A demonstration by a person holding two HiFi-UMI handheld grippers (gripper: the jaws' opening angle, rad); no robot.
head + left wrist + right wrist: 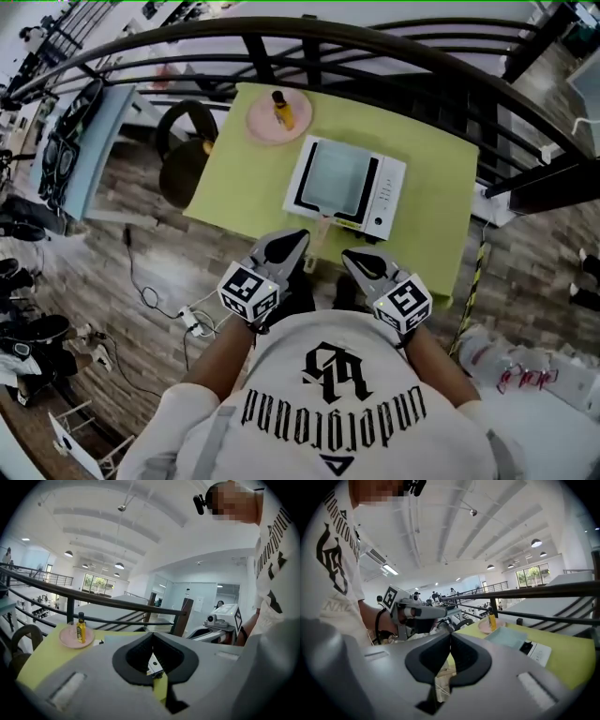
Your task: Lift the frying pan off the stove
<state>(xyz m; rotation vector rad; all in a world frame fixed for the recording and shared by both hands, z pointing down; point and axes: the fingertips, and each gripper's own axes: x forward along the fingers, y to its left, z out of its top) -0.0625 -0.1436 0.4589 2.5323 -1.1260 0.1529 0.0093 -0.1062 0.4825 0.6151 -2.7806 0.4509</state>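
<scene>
A square grey frying pan [336, 178] sits on the white stove [384, 199] on the green table [431, 169]. Its pale handle [322, 228] points toward me. My left gripper [298, 236] hovers just left of the handle's end, jaws shut on nothing. To the right of the handle, my right gripper [349, 255] is shut and empty as well. Both are held close to my chest at the table's near edge. In the left gripper view the shut jaw tips [152, 634] point over the table. The right gripper view has its shut tips [450, 633] left of the pan [506, 637].
A pink plate [278, 117] with a small yellow bottle [282, 110] stands at the table's far left corner. A black railing [375, 47] curves behind the table. A dark round chair [187, 150] stands left of the table, and cables lie on the wooden floor.
</scene>
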